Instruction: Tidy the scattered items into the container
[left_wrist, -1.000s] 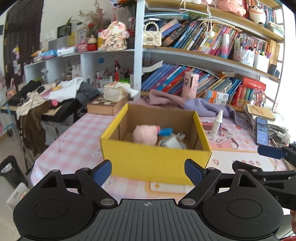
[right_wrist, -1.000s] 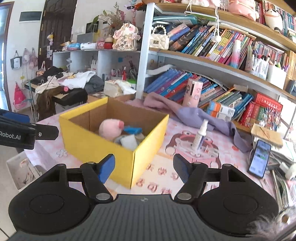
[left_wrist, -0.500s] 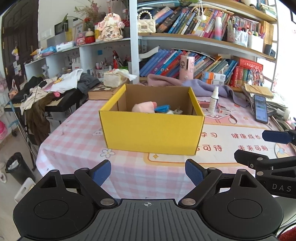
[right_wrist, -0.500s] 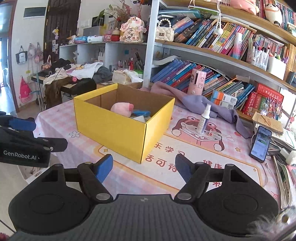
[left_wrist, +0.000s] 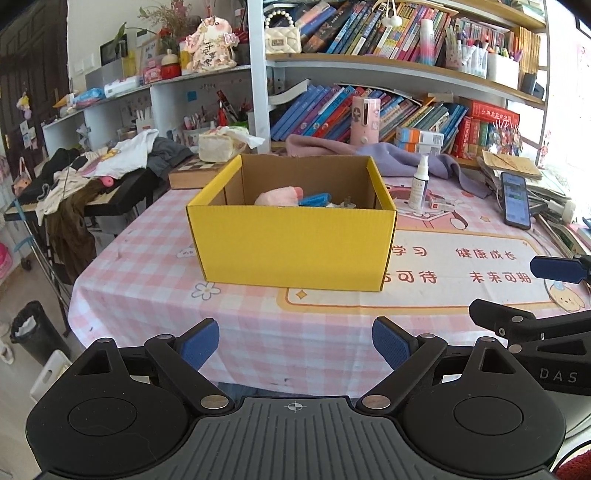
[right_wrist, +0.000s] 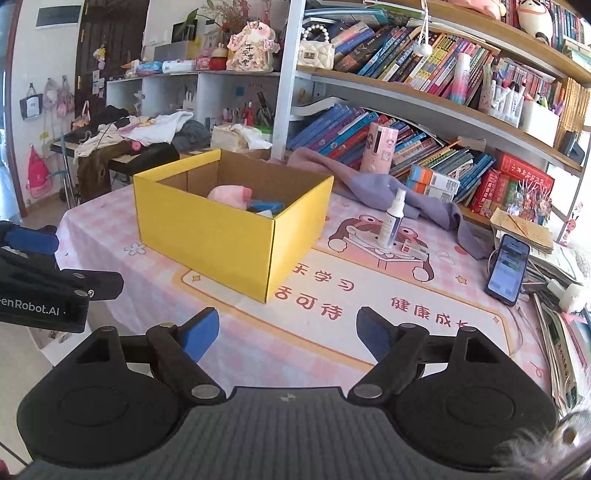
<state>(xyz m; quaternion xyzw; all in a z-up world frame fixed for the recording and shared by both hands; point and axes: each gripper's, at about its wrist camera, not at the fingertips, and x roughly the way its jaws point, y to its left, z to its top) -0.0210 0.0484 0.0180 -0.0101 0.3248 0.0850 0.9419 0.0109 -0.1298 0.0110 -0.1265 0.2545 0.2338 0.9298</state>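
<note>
Left-wrist view: the yellow cardboard box (left_wrist: 291, 247) stands on the pink checked tablecloth (left_wrist: 147, 266), already holding a pink plush toy (left_wrist: 277, 197), a blue item (left_wrist: 314, 199) and some pale bits that cannot be made out. Both tools hang short of it at the table's near edge: the left gripper (left_wrist: 293, 343) with jaws spread and empty, the right gripper (right_wrist: 286, 334) with jaws opening and nothing between them. By the look of it a drop-off is done and the next pick is due. A white spray bottle (right_wrist: 391, 221) and a small red-and-white packet (right_wrist: 415, 249) just beside it lie right of the box; reaching them calls for the right tool to pass the box's corner. A phone (right_wrist: 508, 267), its cable and a purple cloth (right_wrist: 424, 199) crowd that side.
</note>
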